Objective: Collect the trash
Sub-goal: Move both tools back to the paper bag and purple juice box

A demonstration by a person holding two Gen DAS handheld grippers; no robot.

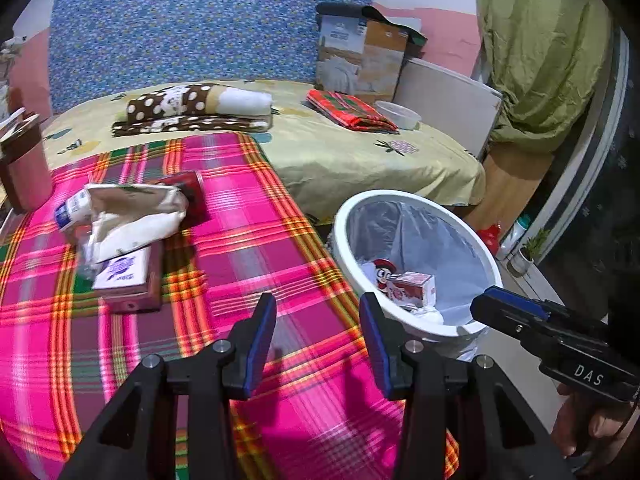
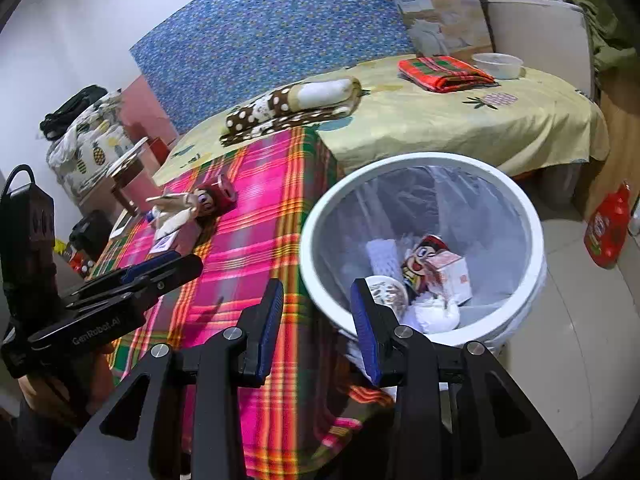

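A white trash bin [image 1: 416, 322] [image 2: 320, 280] with a clear liner stands beside the bed; it holds a small carton [image 1: 414, 288] [image 2: 454, 274], a cartoon-face wrapper [image 2: 420, 260] and crumpled paper. On the pink plaid cloth [image 1: 248, 248] lie a torn silver-white bag [image 1: 132, 216] [image 2: 172, 208], a red can [image 1: 188, 188] [image 2: 218, 196], a small bottle [image 1: 70, 210] and a flat white-and-purple box [image 1: 124, 270]. My left gripper [image 1: 318, 346] is open and empty over the cloth. My right gripper [image 2: 318, 328] is open and empty at the bin's near rim.
A brown box [image 1: 24, 168] stands at the cloth's left edge. On the yellow sheet lie a dotted rolled blanket [image 1: 196, 108], a folded red cloth [image 1: 352, 110] and a plastic tub [image 1: 400, 114]. A red bottle [image 2: 606, 226] sits on the floor.
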